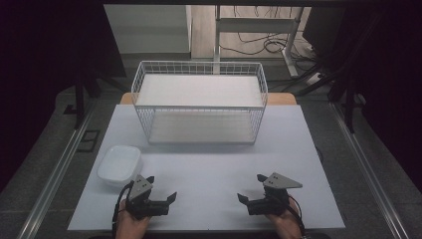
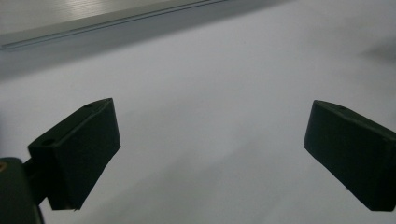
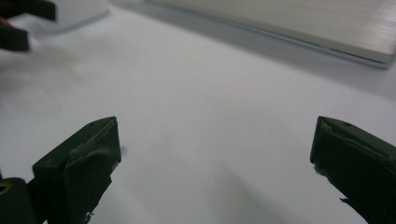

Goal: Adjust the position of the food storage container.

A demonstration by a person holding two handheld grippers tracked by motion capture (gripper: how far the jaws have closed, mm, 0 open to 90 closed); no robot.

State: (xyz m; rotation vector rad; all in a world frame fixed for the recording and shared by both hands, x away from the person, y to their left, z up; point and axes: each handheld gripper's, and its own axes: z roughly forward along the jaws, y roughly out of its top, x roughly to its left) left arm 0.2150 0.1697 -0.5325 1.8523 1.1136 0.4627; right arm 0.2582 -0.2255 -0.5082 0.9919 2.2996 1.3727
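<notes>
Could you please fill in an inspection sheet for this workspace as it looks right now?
Surface: white table, bare in the middle.
Job's things: white rectangular dish at front left, nearest the left gripper; white wire basket at the back, nothing seen in it.
Clutter: nothing seen.
Grippers: left gripper and right gripper both open, holding nothing, low at the front edge.
Cables: one trails from each gripper; more lie on the floor behind.
Surroundings: dark, with metal rails at the sides.

A white-topped bench (image 1: 209,169) is flanked by grey floor (image 1: 45,164) and metal rails (image 1: 54,174); cables (image 1: 259,45) are strewn behind, amid darkness.
</notes>
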